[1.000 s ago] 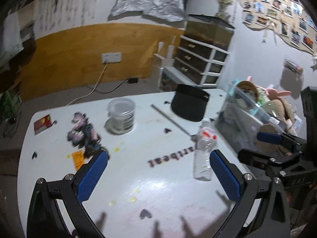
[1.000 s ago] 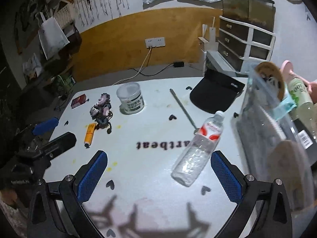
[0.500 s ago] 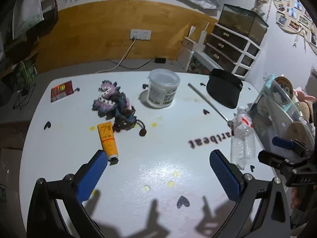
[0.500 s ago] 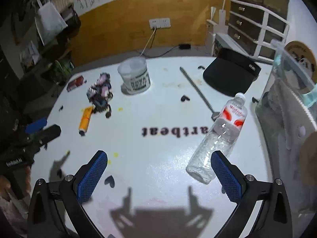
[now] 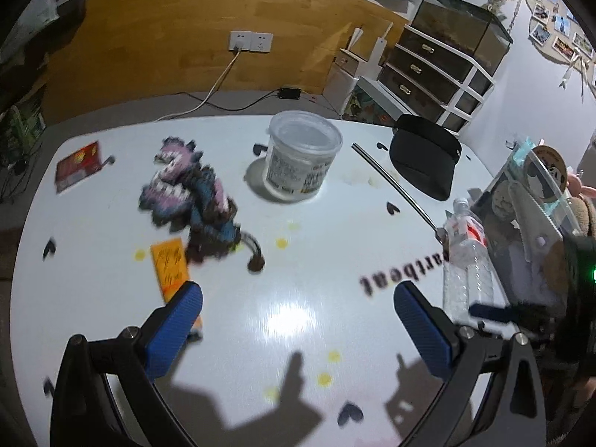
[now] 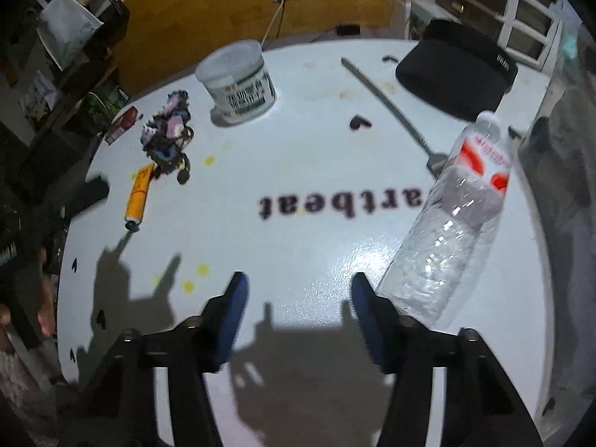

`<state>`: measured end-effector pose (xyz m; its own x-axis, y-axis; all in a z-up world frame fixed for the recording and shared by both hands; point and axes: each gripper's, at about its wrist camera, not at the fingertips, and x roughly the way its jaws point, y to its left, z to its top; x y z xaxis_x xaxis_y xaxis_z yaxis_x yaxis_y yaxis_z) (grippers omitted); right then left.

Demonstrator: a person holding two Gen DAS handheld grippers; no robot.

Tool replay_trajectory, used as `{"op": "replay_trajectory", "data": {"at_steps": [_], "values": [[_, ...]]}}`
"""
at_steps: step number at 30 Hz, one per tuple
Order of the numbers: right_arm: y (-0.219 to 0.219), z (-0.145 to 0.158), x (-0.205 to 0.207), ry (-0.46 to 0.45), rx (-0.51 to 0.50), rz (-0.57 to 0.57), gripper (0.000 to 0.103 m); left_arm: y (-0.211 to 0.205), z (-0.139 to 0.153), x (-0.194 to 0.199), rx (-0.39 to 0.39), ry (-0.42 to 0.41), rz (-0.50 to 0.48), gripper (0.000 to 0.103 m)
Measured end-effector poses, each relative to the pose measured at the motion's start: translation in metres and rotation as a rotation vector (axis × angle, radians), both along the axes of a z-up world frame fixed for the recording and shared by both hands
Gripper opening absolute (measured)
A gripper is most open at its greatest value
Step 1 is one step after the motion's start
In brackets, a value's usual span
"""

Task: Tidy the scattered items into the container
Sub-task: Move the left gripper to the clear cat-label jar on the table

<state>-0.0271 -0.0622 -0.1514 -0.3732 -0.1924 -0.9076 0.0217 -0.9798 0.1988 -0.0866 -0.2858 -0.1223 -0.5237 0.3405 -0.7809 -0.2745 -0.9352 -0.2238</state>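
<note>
Tongs come first in both views. The right gripper (image 6: 298,290) has its blue ribbed pads closing over bare tabletop with nothing between them; the clear plastic bottle (image 6: 450,219) lies just outside the right-hand pad, on its side, crinkled and glossy, with a red-and-white label and its cap pointing away. The left gripper (image 5: 298,298) stands wide open over the white table (image 5: 298,316), holding nothing, its left pad overlapping the lower end of the orange tube (image 5: 169,266), a flat soft tube with a dark cap.

Just beyond the tube sits a knitted bundle (image 5: 190,201) of purple, blue and white yarn, lumpy, with a dark cord end trailing out. Further back is a round translucent tub (image 5: 301,156) with a printed label, then a thin metal rod (image 5: 395,182) lying diagonally, its near end by the bottle's neck. A black cap (image 5: 424,156) rests near the far edge and a small red packet (image 5: 78,162) near the far left edge.

The clear bin (image 5: 529,201) stands at the table's right edge, already filled, close beside the bottle. The glossy middle of the table, with its black printed letters, is open.
</note>
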Motion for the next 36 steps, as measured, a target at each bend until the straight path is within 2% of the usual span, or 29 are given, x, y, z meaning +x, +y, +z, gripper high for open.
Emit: {"op": "replay_trajectory", "data": {"at_steps": [7, 13, 19, 22, 29, 33, 36], "values": [[-0.004, -0.017, -0.007, -0.060, -0.023, 0.011, 0.055, 0.011, 0.000, -0.070, 0.019, 0.020, -0.020, 0.103], [0.001, -0.026, -0.011, -0.095, -0.037, 0.000, 0.055, 0.027, -0.004, -0.135, 0.096, -0.014, -0.008, 0.103], [0.008, -0.032, -0.014, -0.119, -0.049, -0.017, 0.056, 0.054, -0.012, -0.177, 0.091, -0.039, -0.037, 0.103], [0.012, -0.036, -0.016, -0.133, -0.059, -0.025, 0.056, 0.073, -0.016, -0.186, 0.045, -0.027, -0.079, 0.103], [0.014, -0.040, -0.021, -0.147, -0.073, -0.026, 0.056, 0.098, -0.031, -0.191, -0.121, 0.000, -0.132, 0.103], [0.015, -0.040, -0.023, -0.153, -0.089, -0.026, 0.056, 0.102, -0.038, -0.192, -0.159, 0.021, -0.149, 0.103], [0.013, -0.039, -0.024, -0.150, -0.088, -0.022, 0.056, 0.101, -0.040, -0.191, -0.169, 0.037, -0.153, 0.092]]}}
